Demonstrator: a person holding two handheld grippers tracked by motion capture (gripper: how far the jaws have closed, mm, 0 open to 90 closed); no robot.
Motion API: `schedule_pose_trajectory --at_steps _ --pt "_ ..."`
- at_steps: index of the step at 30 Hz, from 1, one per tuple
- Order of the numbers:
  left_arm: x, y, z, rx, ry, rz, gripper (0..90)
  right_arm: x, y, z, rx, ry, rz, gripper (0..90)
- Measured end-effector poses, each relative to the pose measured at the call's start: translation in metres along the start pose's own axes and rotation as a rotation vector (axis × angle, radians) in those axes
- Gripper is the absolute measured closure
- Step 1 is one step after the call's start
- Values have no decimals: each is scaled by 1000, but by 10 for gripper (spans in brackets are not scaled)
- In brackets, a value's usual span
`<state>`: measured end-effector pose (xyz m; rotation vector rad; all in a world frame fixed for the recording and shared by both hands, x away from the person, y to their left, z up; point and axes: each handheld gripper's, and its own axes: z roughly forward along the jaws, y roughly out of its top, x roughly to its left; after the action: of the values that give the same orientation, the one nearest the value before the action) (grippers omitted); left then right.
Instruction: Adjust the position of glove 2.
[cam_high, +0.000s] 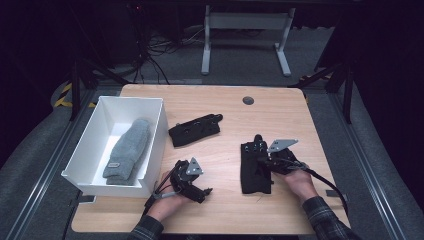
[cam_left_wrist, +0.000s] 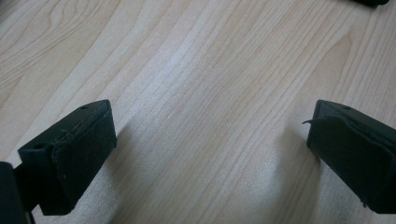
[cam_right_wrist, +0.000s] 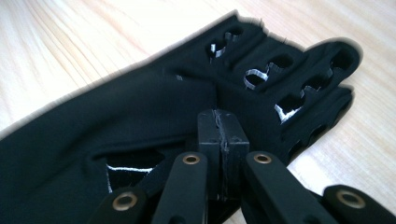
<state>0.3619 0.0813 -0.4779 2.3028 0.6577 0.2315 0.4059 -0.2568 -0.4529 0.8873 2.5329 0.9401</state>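
Black fabric of a fingerless glove (cam_right_wrist: 154, 116) is pinched between the closed jaws of the right gripper (cam_right_wrist: 222, 122); the glove is lying flat on the wooden tabletop (cam_high: 235, 107), on its right side. The left gripper (cam_left_wrist: 208, 154) is held with jaws wide open above bare wood, nothing between them.

The pale wooden counter (cam_high: 225, 112) shows smooth, matt grain. The black fingerless cloth glove (cam_right_wrist: 140, 121) looks soft and dull; the grey knitted sock (cam_high: 127, 150) fuzzy; the white plastic bin (cam_high: 162, 130) smooth.
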Motion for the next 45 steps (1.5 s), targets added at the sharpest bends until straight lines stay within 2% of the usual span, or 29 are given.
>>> schedule_pose_trajectory --at_steps 6,20,21,22,25,29,34,36,39,45 --pt "0 0 0 0 0 0 17 6 -9 -9 10 9 -6 900" --pt "0 0 0 0 1 -1 17 41 -35 -35 20 23 -18 899" --pt "0 0 0 1 1 1 17 42 -36 -36 19 29 -22 892" --pt "0 0 0 0 1 0 17 43 -36 -38 14 23 -22 807" --pt "0 0 0 -4 2 0 20 38 -35 -42 -13 18 3 674" --pt "1 0 0 -5 4 0 27 23 -39 -49 -54 -46 52 497" --pt "1 0 0 -10 6 -6 43 3 -51 -54 -55 -109 96 358" --pt "2 2 -2 -8 6 -9 97 -4 -58 -54 -60 -127 104 338" --pt "3 5 -5 6 19 -20 189 -15 -67 -53 -66 -117 145 290" --pt "10 18 -8 27 75 -52 490 -24 -75 -49 -64 -126 171 226"
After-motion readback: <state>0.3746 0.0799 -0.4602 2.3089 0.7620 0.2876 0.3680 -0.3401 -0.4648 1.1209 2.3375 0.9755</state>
